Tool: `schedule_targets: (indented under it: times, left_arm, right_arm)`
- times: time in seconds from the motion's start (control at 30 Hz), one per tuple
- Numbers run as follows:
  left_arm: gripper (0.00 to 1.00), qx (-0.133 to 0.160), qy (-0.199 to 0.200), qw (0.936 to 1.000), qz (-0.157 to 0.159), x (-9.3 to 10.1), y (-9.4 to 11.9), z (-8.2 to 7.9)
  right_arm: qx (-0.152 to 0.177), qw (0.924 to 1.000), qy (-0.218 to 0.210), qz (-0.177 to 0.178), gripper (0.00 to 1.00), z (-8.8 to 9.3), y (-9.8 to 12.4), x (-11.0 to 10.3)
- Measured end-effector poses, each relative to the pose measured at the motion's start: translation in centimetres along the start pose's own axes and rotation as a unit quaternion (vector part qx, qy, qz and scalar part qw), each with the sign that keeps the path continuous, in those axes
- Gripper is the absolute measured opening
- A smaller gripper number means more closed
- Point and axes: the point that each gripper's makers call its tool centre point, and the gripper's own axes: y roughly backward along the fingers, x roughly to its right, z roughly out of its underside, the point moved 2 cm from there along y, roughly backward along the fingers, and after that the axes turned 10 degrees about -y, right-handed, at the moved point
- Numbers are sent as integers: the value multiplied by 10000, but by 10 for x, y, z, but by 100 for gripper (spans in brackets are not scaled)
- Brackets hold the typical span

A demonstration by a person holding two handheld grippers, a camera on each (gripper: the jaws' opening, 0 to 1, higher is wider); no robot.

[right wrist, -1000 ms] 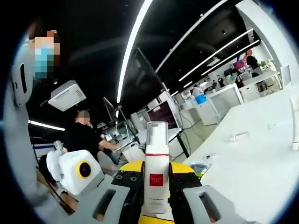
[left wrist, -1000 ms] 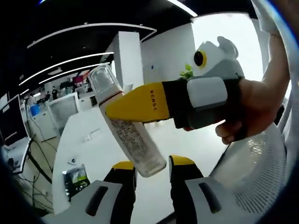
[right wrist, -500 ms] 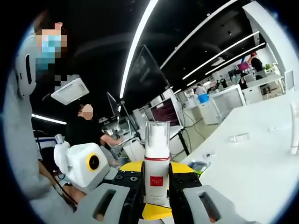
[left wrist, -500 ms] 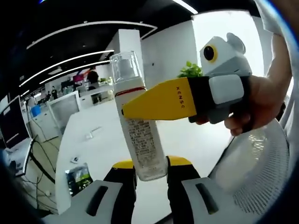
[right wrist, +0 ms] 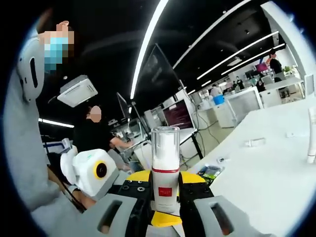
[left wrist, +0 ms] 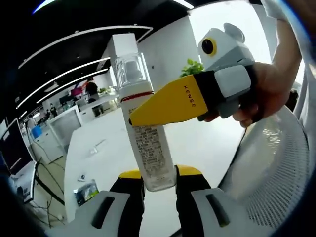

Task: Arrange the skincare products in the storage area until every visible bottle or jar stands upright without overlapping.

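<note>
You've got both grippers pinching the frosted white clear-capped pump bottle (left wrist: 146,143): left gripper (left wrist: 159,183) at its base, right gripper (left wrist: 163,102) mid-body.

bottle (left wrist: 148,148): translucent white, clear cap, red band, dark print
bottle label (right wrist: 165,191): red square
right gripper (left wrist: 148,111): yellow jaws
surface (right wrist: 266,173): white

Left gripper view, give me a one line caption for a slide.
Two grippers share one pump bottle: the left gripper holds its base while the right gripper clamps its middle above a white table.
</note>
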Motion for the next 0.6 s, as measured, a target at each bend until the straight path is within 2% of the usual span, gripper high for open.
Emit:
schedule_targets:
  times: [0.07,0.3,0.37,0.43,0.53,0.6]
  left_arm:
    - [22,14,-98,10000,-6,1,0,-1]
    - [22,-144,-11,9999,6,1,-3,5]
    - [22,-262,-74,9996,26,3,-5,8]
    - [22,-332,-100,9994,54,3,-5,11]
    - [20,-635,-140,9978,117,5,-6,20]
    - [21,-623,-204,9978,110,6,-7,20]
  right_arm:
    - [-6,10000,57,-11,14,-1,0,0]
    - [-130,9999,77,30,13,3,-2,3]
    - [-206,9997,-47,89,13,6,-2,8]
    - [-150,9997,-182,120,13,4,-1,12]
    - [-65,9995,-132,275,13,-2,1,22]
    - [1,9989,-97,457,13,-7,4,35]
